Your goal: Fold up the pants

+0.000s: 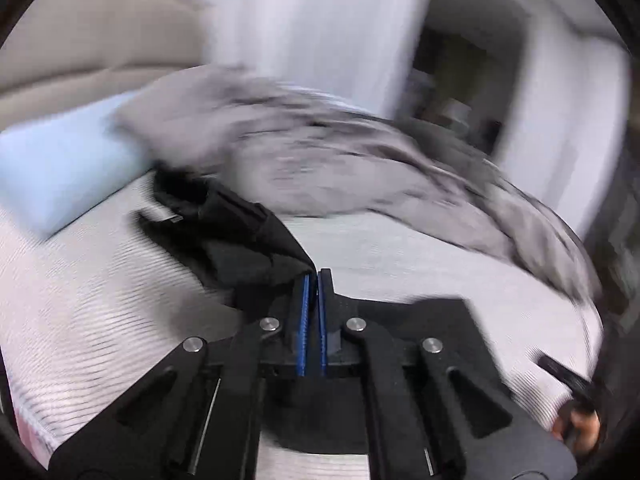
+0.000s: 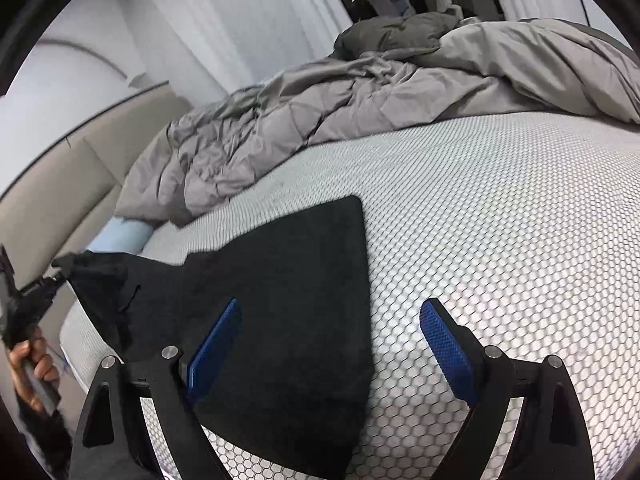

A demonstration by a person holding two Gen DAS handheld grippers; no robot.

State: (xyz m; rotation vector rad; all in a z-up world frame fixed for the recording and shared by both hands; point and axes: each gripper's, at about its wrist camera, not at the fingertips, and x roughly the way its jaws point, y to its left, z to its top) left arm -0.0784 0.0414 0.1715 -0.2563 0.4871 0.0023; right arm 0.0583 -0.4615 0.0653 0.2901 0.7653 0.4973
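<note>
Black pants (image 2: 280, 300) lie on the white honeycomb-patterned mattress (image 2: 500, 220), partly folded, with one end lifted at the far left. My left gripper (image 1: 314, 276) is shut on a corner of the pants (image 1: 248, 248) and holds it above the mattress; the left wrist view is motion-blurred. The left gripper also shows in the right wrist view (image 2: 60, 264), pinching the raised corner. My right gripper (image 2: 328, 308) is open and empty, its left blue pad over the pants and its right pad over bare mattress.
A rumpled grey duvet (image 2: 360, 92) is piled along the far side of the bed. A light blue pillow (image 1: 68, 168) lies by the beige headboard (image 1: 80, 40). White walls and a dark doorway (image 1: 452, 80) stand beyond.
</note>
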